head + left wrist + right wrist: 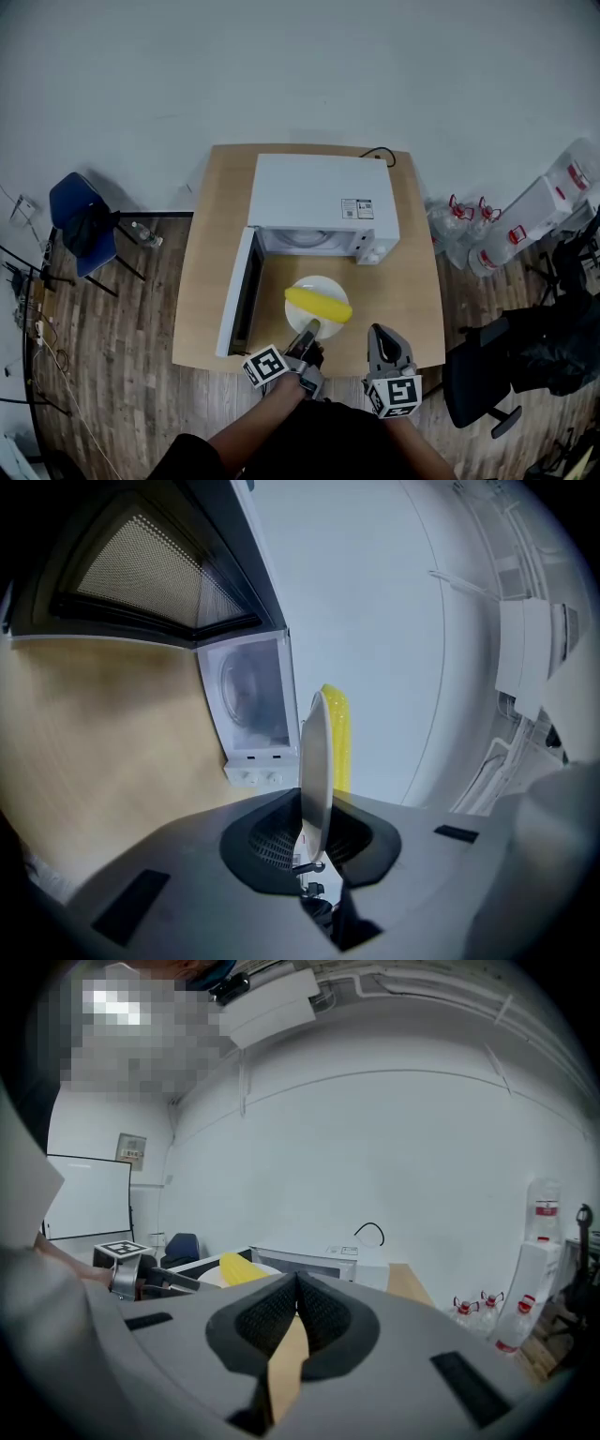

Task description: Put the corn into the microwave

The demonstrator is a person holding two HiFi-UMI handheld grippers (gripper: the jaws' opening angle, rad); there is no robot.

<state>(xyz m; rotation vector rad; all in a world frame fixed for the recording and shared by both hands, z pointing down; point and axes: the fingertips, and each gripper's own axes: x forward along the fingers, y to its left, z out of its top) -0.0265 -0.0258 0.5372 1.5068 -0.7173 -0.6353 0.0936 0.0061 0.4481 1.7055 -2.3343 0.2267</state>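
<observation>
Head view looked steeply down from over the tabletop's [202,272] near edge, whole table framed. Left gripper view, tipped sideways, sat close behind the plate [315,761], facing the microwave [251,714]. Right gripper view looked nearly level from the near edge. All three shared microwave and corn [319,305].

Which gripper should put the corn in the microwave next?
Left. The left gripper pinches the rim of the round white plate carrying the yellow corn cob, facing the open white microwave. The right gripper is shut on nothing, beside it.
</observation>
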